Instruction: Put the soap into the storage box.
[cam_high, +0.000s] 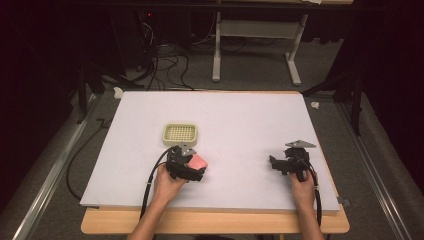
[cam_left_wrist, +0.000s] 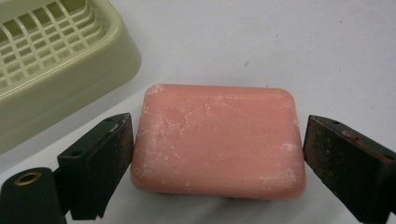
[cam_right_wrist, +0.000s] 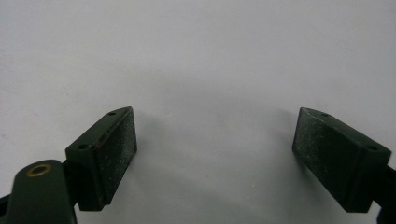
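Far left on the white table board (cam_high: 240, 115) sits a pale green plastic soap dish with a grid insert (cam_high: 180, 134). Just right and near of it lies the pink rectangular soap bar (cam_left_wrist: 217, 140), flat on the board, not in the dish. My left gripper (cam_left_wrist: 217, 154) straddles the bar: left pad about touching its side, right pad with a thin gap, so jaws apart, not clamped. Over at the right my right gripper (cam_right_wrist: 215, 149) hangs over bare board, jaws wide apart, holding nothing.

Risks, my guess: the bar looks chalky and rounded, so a squeeze low on its edges could pop it out or skid it. An uneven close may shove it into the dish wall.

No brand, label or writing readable anywhere.
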